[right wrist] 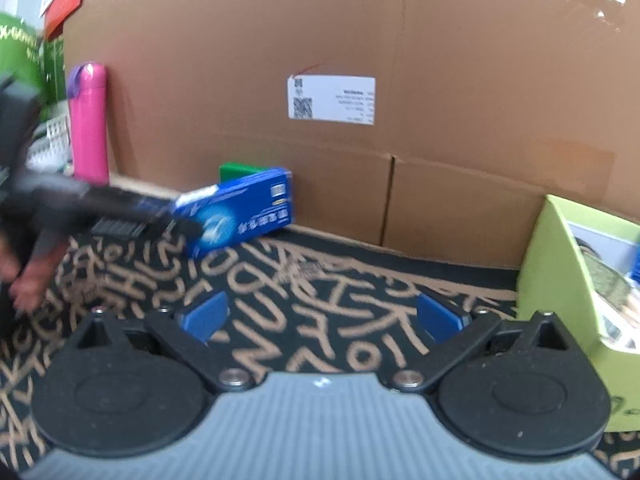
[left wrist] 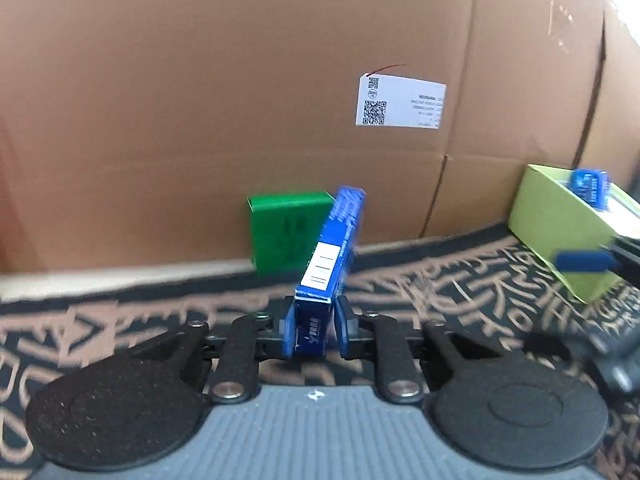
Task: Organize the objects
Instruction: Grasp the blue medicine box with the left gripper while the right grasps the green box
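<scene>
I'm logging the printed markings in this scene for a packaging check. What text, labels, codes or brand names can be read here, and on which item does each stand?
White shipping label on the brown cardboard box: QR codes and print lines, too small to read.
Blue rectangular carton in the left gripper: white logo lettering, blurred; white panel, unreadable.
Same carton's broad face in the right wrist view: white characters and a barcode, blurred.
Black mat: tan letter-like scrawls, no clear word.

Blue box [left wrist: 328,264], black-and-tan lettered cloth [right wrist: 320,292]

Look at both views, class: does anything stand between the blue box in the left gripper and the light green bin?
Nothing visible does. The left gripper holds the blue box; only bare patterned mat lies between it and the light green bin.
</scene>
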Tool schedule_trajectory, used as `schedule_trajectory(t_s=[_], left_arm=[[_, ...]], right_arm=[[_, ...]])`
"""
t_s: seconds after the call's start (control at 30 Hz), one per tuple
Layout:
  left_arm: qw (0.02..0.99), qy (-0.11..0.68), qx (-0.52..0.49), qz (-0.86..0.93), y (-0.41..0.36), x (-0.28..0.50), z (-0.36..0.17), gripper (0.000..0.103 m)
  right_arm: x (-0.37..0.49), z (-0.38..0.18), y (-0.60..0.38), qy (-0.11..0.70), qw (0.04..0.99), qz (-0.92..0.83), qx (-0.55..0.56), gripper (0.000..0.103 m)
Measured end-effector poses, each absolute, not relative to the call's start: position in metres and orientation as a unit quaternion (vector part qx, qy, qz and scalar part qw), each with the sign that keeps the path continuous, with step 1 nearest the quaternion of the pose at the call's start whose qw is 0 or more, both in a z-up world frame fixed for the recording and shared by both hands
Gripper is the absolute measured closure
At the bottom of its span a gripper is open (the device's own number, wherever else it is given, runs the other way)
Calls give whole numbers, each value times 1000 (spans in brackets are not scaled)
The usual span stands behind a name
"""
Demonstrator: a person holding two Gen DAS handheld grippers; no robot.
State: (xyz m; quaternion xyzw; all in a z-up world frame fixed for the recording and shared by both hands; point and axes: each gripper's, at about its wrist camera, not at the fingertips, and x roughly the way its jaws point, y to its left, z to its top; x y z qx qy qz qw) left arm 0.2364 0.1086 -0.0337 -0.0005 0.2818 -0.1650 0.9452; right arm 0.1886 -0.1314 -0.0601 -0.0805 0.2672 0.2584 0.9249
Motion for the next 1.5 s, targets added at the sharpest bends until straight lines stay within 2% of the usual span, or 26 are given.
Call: schedule_trajectory(t_s=[0.33,0.5,0.6,0.67,0.73,0.77,0.83,0.87,0.9,0.97,1.1,1.17,1.23,1.27,1.3,1.47,1.5], left_arm=[[940,297,-30,-166,149,177,-37,83],[941,297,-31,-160,158,161,-43,83],[944,293,-31,-152,162,163,-46,69],[947,287,-37,-140,166,163,-48,53],[947,287,-49,-137,167,167,-49,53],[946,288,-55,-138,168,170,-48,53],[947,284,-59,-139,168,175,-47,46],[949,280,-59,-134,167,178,-46,41],[950,277,-60,-129,167,180,-46,39],[951,275,-65,-126,166,187,-45,35],[951,276,-65,-126,163,201,-39,32],[951,274,-61,-128,162,206,-37,29],[950,274,-54,-137,162,210,-36,27],[949,277,-49,-142,162,212,-37,25],[948,281,-44,-142,162,213,-39,25],[943,305,-51,-126,161,228,-50,25],[942,307,-51,-124,160,230,-52,25]], right_arm=[[239,-58,-66,274,929,248,-14,0],[264,-60,-14,273,927,257,-30,3],[279,-61,3,284,925,250,-19,5],[285,-64,10,295,923,246,-7,6],[291,-68,18,302,923,238,-10,12],[293,-71,21,306,923,233,-10,20],[297,-78,22,315,922,223,-7,44],[297,-80,19,317,923,217,-4,61],[297,-83,15,320,922,217,3,68],[293,-84,3,319,922,218,18,75],[286,-81,-12,310,927,209,7,75],[284,-79,-12,310,926,216,0,71],[283,-76,-10,305,924,231,5,46],[283,-75,-7,302,924,234,7,25],[283,-74,-3,297,926,235,6,18],[293,-77,25,302,924,235,2,17],[297,-78,30,306,924,230,4,21]])
